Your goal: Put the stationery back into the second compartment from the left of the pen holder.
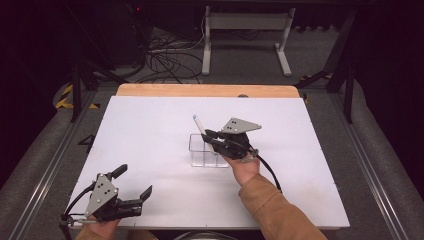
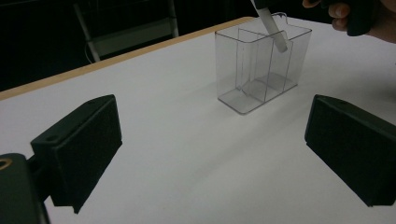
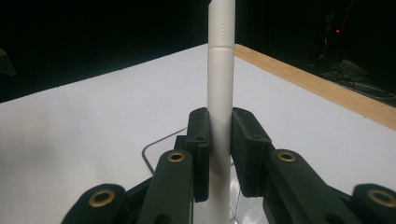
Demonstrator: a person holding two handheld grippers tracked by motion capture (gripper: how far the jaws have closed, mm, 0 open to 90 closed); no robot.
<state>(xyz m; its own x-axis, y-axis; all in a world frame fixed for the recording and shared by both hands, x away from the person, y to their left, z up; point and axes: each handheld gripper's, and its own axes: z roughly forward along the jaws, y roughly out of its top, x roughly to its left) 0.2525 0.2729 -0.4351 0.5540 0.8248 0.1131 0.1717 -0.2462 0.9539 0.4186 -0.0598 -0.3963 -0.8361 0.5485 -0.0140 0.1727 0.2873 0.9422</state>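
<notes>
High view: your right tongs (image 1: pixel 209 134) clench a slim white plastic pen (image 1: pixel 198 123) above the clear, divided plastic organiser box (image 1: pixel 202 155) at mid-desk (image 1: pixel 150 130); your left tongs (image 1: pixel 134 182) rest released. Pen likely light, stiff, slippery: grip mid-barrel.

My right gripper (image 3: pixel 219 154) clamps the pen (image 3: pixel 220 93), and its pads cover part of the barrel. The pen's top runs off the upper edge of my right gripper view, and its lower end is cut off at the bottom. In my left gripper view the pen's upper part (image 2: pixel 271 23) leaves the frame. The bin (image 1: pixel 205 150) is partly hidden behind my right hand (image 1: pixel 245 170) from above.
</notes>
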